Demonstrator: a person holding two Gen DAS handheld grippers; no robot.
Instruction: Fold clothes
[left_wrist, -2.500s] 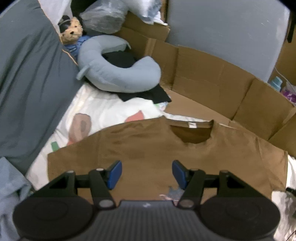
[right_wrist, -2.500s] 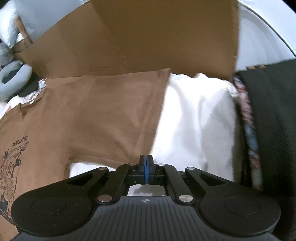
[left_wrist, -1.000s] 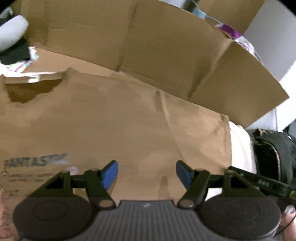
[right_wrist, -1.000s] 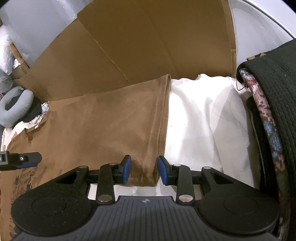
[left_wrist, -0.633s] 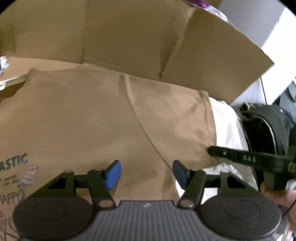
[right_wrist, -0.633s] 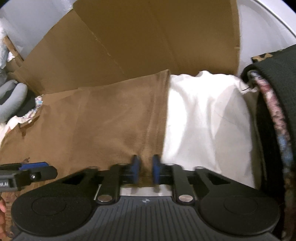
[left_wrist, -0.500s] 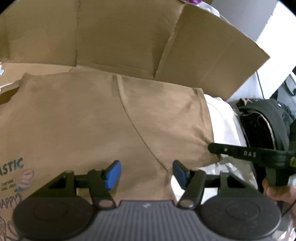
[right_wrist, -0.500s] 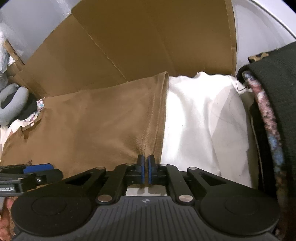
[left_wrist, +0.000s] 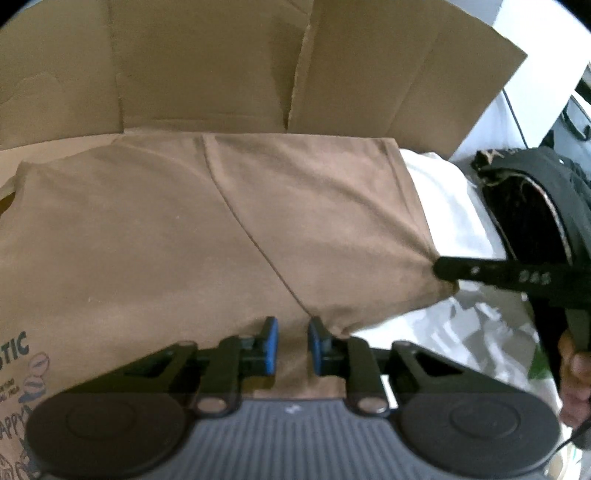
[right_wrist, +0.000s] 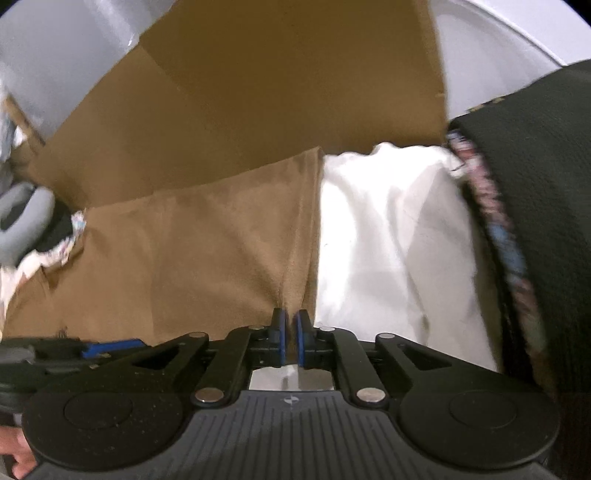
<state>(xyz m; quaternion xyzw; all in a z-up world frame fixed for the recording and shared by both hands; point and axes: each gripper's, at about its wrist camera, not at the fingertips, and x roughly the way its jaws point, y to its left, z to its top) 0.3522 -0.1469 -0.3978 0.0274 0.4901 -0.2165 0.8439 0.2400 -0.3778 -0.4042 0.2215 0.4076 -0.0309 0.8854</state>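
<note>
One brown T-shirt (left_wrist: 155, 236) fills mid-frame; two grippers: right gripper (right_wrist: 290, 334) jaws pinch its sleeve hem, left gripper (left_wrist: 291, 345) jaws (just narrowing) straddle the underarm fabric.

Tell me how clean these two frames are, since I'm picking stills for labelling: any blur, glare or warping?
Left wrist view: fisheye bends the cardboard wall; the brown T-shirt is fairly sharp, with blown-out white at the right edge. Right wrist view: dimmer, soft motion blur on the dark patterned fabric; dark vignette in the corners.
</note>
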